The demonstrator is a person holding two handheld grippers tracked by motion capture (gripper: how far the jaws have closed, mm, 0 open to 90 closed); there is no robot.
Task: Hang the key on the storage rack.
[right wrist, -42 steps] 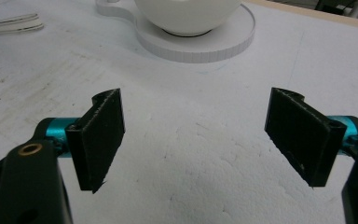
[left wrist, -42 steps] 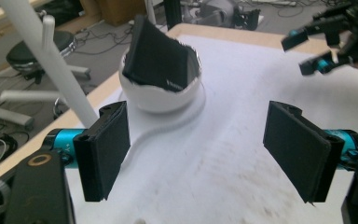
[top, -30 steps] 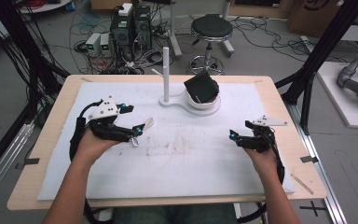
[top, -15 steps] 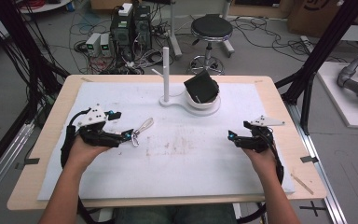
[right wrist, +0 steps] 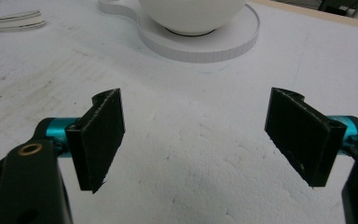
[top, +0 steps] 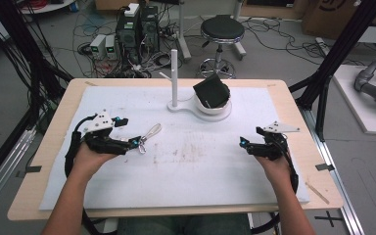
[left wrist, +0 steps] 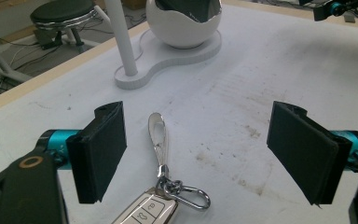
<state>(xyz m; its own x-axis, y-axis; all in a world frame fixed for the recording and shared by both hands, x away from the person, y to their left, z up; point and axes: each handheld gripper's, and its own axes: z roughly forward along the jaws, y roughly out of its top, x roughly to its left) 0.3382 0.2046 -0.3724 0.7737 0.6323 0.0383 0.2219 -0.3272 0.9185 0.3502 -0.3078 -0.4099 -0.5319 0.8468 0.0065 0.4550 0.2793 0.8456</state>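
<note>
The left hand-held gripper [top: 136, 143] has slid back toward the person since a moment ago, leaving the keys ahead of it. The white-covered wooden worktop [top: 196, 171] carries a white stand with a bowl and post [top: 199, 105]. The silver car key with its chrome clip ring [left wrist: 161, 186] lies flat between the spread left jaws, untouched. The right hand-held gripper [top: 244, 144] rests well apart, jaws spread, empty.
</note>
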